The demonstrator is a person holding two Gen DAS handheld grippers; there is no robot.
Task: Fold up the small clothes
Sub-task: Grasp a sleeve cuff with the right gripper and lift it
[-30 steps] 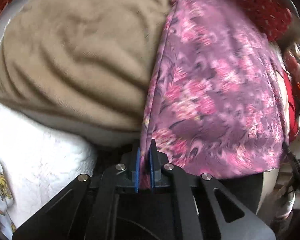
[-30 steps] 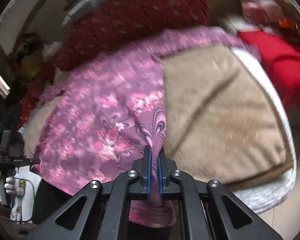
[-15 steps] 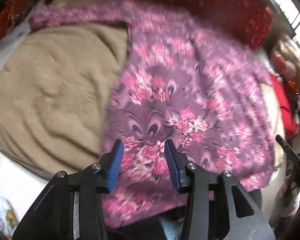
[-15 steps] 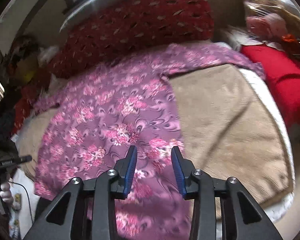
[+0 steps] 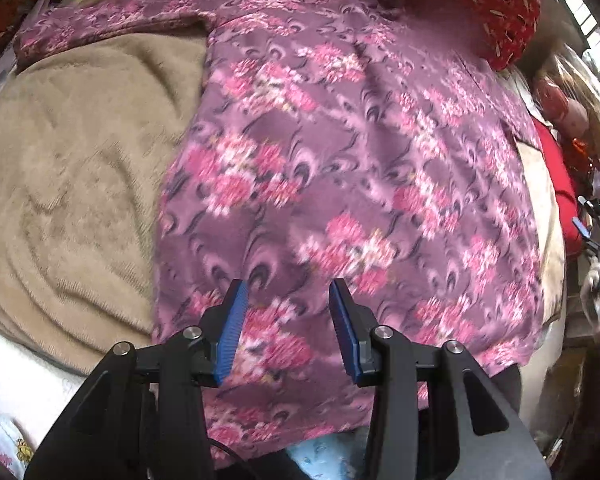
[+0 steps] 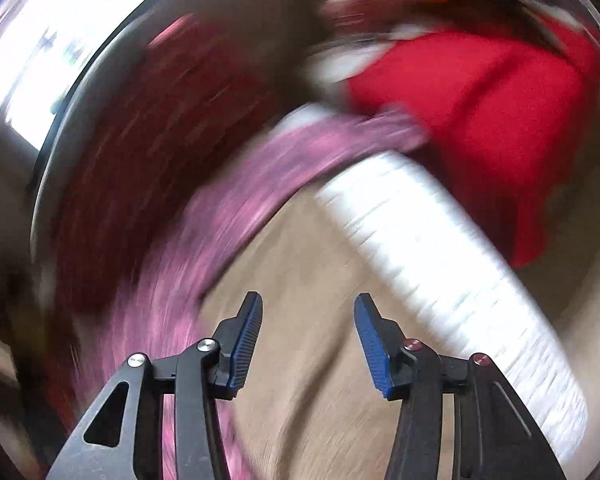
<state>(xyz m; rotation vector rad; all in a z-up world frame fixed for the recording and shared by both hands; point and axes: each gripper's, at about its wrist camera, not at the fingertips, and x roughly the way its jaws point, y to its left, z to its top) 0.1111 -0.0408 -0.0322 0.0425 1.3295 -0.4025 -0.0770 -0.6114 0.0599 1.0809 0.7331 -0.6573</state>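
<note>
Left claw (image 5: 286, 322) hangs apart, empty, over the purple pink-flowered fabric garment (image 5: 360, 168). Its long axis runs from the claw away to the red patterned pillow (image 5: 500, 8). Right claw (image 6: 308, 340), jaws just opening, is empty over the beige fleece blanket (image 6: 308, 260).

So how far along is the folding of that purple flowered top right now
Done: the purple flowered top lies spread flat on the tan blanket, one sleeve stretched out. In hand: nothing; the left gripper hangs open above the hem, and the right gripper, jaws just opening, is empty over the blanket in a blurred view. Left: every fold.
</note>
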